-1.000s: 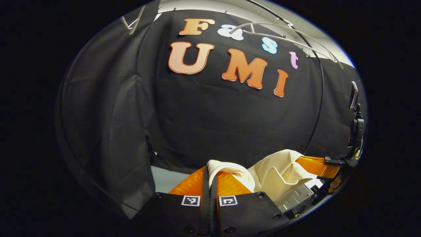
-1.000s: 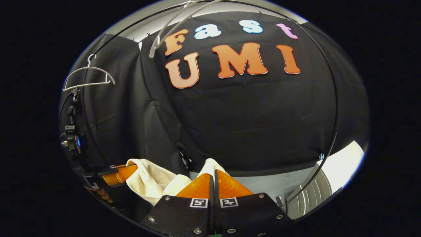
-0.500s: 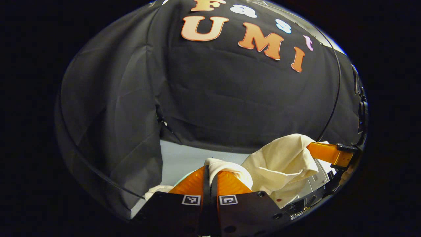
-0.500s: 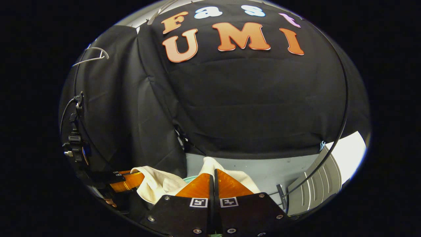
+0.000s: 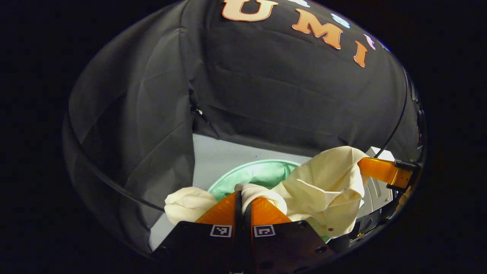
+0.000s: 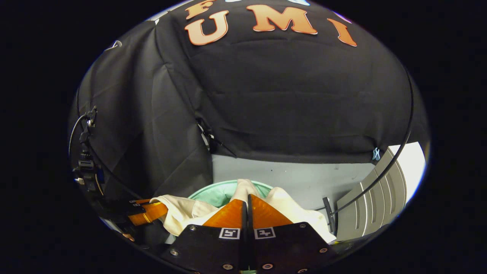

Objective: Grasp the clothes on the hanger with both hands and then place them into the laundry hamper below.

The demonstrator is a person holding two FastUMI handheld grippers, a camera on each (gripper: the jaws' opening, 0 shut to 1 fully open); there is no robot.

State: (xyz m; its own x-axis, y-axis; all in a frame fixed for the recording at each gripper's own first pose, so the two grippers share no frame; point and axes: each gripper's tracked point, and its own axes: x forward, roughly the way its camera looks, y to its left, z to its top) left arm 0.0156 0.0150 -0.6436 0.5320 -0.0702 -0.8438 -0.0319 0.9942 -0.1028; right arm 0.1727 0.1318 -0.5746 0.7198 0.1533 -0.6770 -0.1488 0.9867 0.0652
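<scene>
One cream garment (image 5: 323,186) hangs over one green hamper (image 5: 258,173), pinched by both the left gripper (image 5: 243,196) and right gripper (image 6: 247,199); grey floor rings the hamper.

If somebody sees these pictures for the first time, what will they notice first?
The cream shirt stands out, stretched between both claws low in the left gripper view. The left claw pinches one bunched end, and the right claw pinches the other. Just under the shirt sits the green hamper on the pale floor.
</scene>
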